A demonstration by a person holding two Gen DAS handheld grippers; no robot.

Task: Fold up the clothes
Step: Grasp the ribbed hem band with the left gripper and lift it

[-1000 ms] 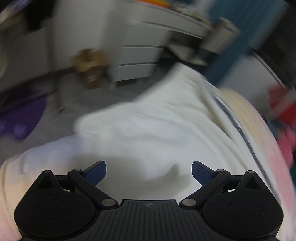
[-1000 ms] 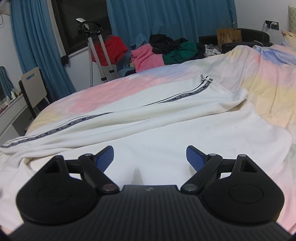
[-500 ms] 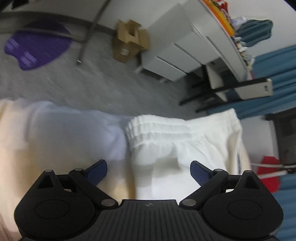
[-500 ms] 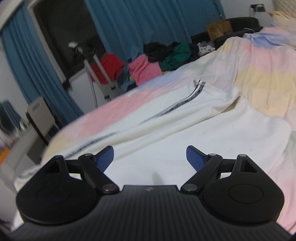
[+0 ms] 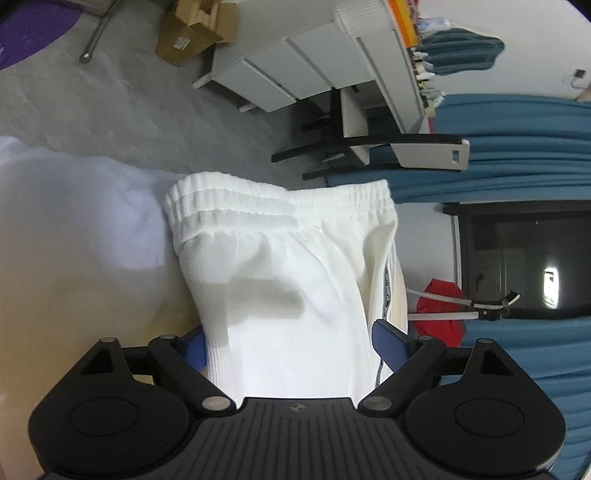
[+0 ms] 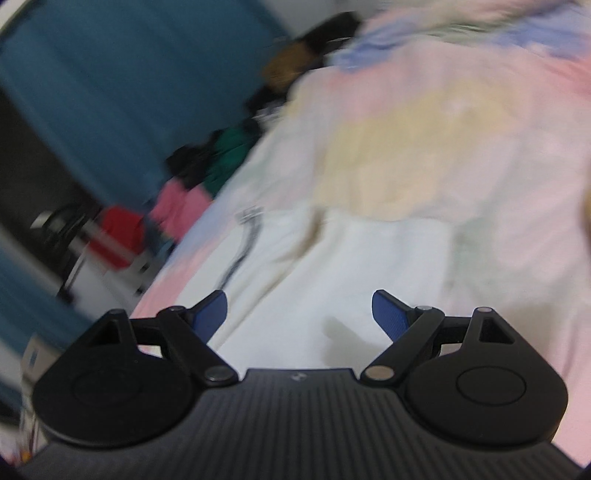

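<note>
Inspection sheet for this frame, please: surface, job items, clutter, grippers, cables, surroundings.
Surface: bed with pastel bedspread.
Job's things: white trousers, elastic waistband at the bed's edge, dark side stripe showing.
Clutter: clothes pile at the bed's far side, blurred.
Grippers: left gripper open, trousers between its fingers; right gripper open over the trousers.
Cables: nothing seen for certain.
Surroundings: white drawers, cardboard box, chair, blue curtains.

Bed w/ pastel sheet (image 6: 424,122), white trousers (image 5: 280,258) flat on it, clothes pile (image 6: 207,173) at far edge
</note>
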